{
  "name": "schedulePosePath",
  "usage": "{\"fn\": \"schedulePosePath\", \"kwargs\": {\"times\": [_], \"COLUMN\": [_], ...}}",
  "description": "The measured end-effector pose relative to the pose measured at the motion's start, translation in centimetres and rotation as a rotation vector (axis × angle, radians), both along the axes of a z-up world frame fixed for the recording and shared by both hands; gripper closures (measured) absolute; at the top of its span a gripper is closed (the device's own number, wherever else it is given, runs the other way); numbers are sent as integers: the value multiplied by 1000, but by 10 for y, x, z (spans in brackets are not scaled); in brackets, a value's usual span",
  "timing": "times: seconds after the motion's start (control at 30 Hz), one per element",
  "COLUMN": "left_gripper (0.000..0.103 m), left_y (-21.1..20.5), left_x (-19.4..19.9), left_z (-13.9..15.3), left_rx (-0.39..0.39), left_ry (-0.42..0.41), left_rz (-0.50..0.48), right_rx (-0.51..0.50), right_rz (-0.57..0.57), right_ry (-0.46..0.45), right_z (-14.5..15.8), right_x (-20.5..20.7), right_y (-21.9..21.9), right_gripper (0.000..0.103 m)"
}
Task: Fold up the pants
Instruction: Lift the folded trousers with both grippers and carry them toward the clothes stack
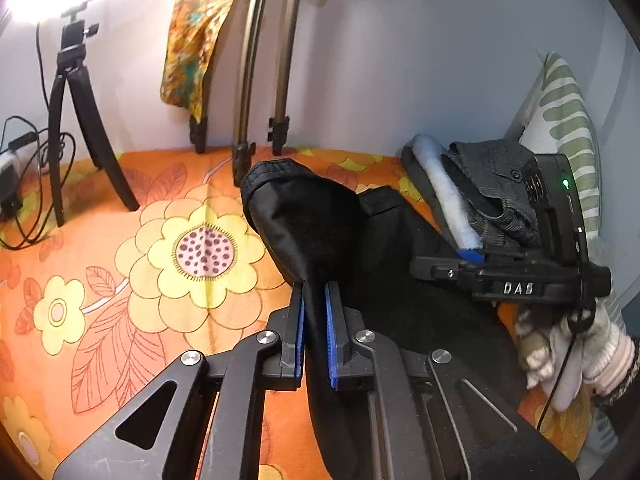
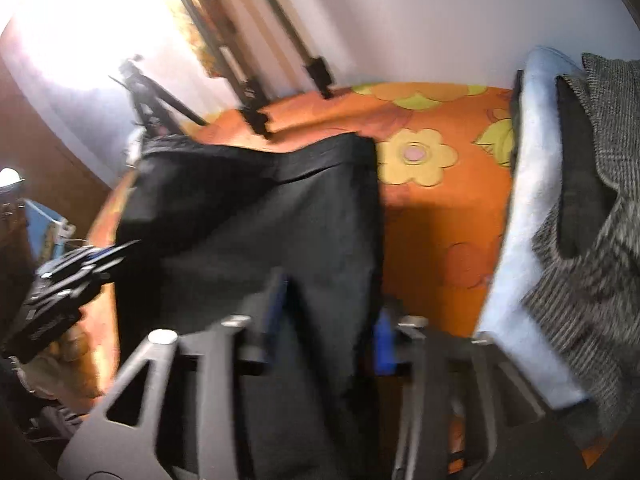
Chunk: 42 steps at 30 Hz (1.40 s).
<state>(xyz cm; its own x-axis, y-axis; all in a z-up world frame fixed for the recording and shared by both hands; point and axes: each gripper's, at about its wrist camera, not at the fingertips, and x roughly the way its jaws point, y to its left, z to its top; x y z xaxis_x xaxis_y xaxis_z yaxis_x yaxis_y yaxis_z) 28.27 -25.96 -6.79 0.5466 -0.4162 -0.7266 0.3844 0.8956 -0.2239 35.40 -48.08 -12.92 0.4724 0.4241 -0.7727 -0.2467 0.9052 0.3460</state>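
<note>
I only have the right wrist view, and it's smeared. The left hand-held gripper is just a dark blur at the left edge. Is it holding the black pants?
Observer: Yes. The left wrist view shows the left hand-held gripper shut on a fold of the black pants, with cloth pinched between its blue pads.
Operator: Which part lies beyond the grip?
Observer: The gathered elastic waistband, which appears lifted off the flowered bedspread.
Operator: Any sign the right unit is powered?
Observer: A green light glows on the body of the right hand-held gripper.
</note>
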Motion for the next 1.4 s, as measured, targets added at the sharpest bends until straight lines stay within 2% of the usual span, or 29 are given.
{"fn": "schedulePosePath", "kwargs": {"times": [0.17,0.27,0.33,0.43,0.6,0.73,0.93,1.07,1.23,1.4], "left_gripper": [95,96,96,96,97,97,97,97,97,97], "left_y": [1,4,7,9,6,-2,-25,-44,-73,-111], "left_x": [4,7,9,5,-14,-32,-57,-68,-71,-60], "left_z": [-9,-13,-12,-2,33,68,134,164,181,184], "left_rx": [17,27,31,20,36,36,-5,-49,-102,-157], "left_ry": [12,20,16,-3,-98,-166,-283,-330,-339,-295], "left_rz": [6,20,28,29,-3,-36,-98,-141,-191,-236], "right_rx": [75,183,222,211,200,228,214,193,133,89], "right_rz": [63,86,69,47,17,-27,-86,-137,-195,-268], "right_ry": [25,56,41,-15,-107,-203,-346,-433,-485,-484], "right_z": [-9,-15,-15,-1,27,64,125,166,195,209], "right_x": [17,23,18,2,-28,-61,-105,-139,-166,-179], "right_y": [1,2,4,12,18,9,-12,-32,-59,-93], "right_gripper": [47,68,79,85,86,87,87,87,87,87]}}
